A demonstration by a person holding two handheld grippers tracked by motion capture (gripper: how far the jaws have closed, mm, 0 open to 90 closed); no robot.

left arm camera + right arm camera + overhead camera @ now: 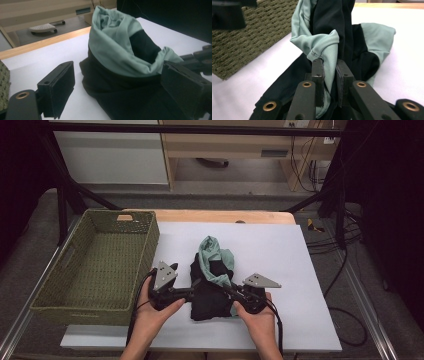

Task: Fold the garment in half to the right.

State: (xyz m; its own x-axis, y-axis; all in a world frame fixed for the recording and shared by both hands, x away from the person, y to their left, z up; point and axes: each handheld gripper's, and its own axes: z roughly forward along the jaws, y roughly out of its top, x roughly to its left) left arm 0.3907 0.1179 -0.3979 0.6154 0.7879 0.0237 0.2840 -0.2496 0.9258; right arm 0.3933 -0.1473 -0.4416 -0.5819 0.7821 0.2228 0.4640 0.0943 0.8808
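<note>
Holding the garment [212, 280] between both tools, we work at the near middle of the white board [280, 270]. It is a black and mint-green cloth, bunched into a heap, mint part sticking up toward 12 o'clock, black part spread low toward 6 o'clock.

Our right gripper [329, 75] pinches a mint fold of it, jaws pressed close with the fabric squeezed between the pads; in the high view this tool [235, 292] sits at the heap's 4 o'clock edge, right hand [257, 317] behind it.

Our left gripper [115, 87] stands spread wide, jaws on either side of the black lower part of the cloth, pads not pressing on it; one jaw is clear of the fabric over bare board. In the high view it [192, 287] comes in from the heap's 9 o'clock side, left hand [155, 312] wrapped around its body.

Green woven basket [95, 265] rests at 9 o'clock of the cloth, touching the board's left edge, well apart from the heap.
</note>
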